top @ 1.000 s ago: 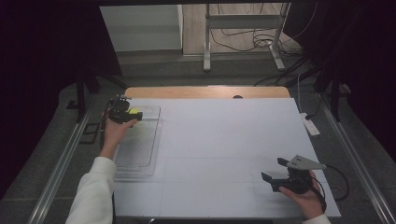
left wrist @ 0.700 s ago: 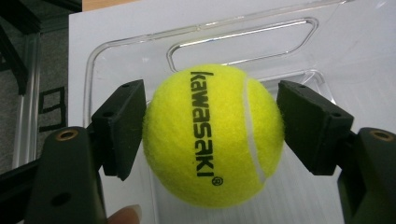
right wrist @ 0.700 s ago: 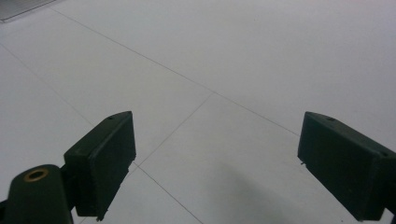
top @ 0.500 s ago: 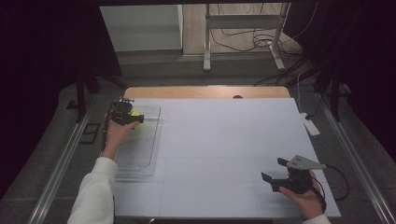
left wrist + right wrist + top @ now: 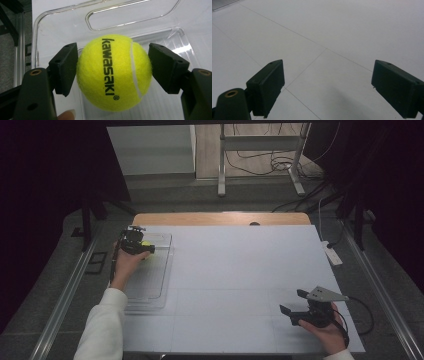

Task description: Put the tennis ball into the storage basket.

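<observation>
Two things matter on my wide white table [image 5: 235, 285], which takes up the middle of the high view: a clear plastic tray and a ball. That shallow, see-through rectangular tray [image 5: 150, 280] lies along the table's left edge, its far end toward the upper left of the frame, and I have reached my left gripper [image 5: 134, 242] out over that far end. Between its jaws sits a yellow felt tennis ball printed "kawasaki" [image 5: 113, 72]; in the left gripper view the left pad touches the felt while the right pad stands just off it, so I judge the ball at most lightly pinched, either about to be let go into the tray or just being taken up. My fingertip [image 5: 66, 115] shows at the bottom edge there. My right gripper [image 5: 305, 309], at the lower right of the high view, rests spread wide and grasping nothing, parked well apart, I judge, to keep clear.
</observation>
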Available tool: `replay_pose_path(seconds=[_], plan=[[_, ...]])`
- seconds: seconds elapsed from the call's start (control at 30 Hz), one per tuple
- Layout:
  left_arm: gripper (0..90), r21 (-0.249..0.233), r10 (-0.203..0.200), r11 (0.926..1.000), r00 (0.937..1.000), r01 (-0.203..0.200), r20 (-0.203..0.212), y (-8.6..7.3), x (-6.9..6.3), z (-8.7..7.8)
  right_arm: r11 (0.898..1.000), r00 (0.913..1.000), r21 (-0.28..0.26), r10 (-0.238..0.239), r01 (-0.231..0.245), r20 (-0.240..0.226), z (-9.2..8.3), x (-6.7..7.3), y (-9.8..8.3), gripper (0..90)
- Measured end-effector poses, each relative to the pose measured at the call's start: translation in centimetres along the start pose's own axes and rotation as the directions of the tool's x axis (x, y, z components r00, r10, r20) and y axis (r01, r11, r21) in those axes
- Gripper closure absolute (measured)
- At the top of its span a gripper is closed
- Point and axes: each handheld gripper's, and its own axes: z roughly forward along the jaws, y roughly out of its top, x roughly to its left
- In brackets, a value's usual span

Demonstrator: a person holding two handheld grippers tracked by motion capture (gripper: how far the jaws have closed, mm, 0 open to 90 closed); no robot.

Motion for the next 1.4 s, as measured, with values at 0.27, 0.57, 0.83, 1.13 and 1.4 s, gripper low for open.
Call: replay_pose_path(seconds=[0.27, 0.57, 0.83, 1.13, 1.4], plan=[[27.1, 0.001, 0.002, 1.0000, 1.0000, -0.002, -0.005, -0.1, 0.0, 0.1, 1.000, 1.0000, 0.000, -0.001, 0.001, 0.000, 0.0, 0.0, 0.0, 11.9], [21.3, -0.021, -0.001, 0.9998, 0.9999, 0.001, 0.010, -0.1, 0.2, -0.2, 1.000, 1.0000, 0.001, 0.000, 0.000, -0.001, 0.0, 0.0, 0.0, 11.9], [17.4, -0.074, -0.016, 0.9971, 0.9990, 0.020, 0.041, -0.2, 0.5, -1.2, 1.000, 1.0000, -0.001, 0.001, -0.001, 0.000, 0.0, 0.0, 0.0, 11.9], [17.0, -0.121, -0.015, 0.9924, 0.9974, 0.024, 0.070, -0.6, 1.0, -2.5, 1.000, 1.0000, -0.003, 0.003, -0.003, -0.001, 0.0, -0.1, 0.0, 11.9], [17.1, -0.164, -0.029, 0.9854, 0.9939, 0.046, 0.107, -1.5, 1.6, -3.5, 1.000, 1.0000, -0.004, 0.005, -0.005, -0.002, 0.0, -0.2, 0.0, 11.9]])
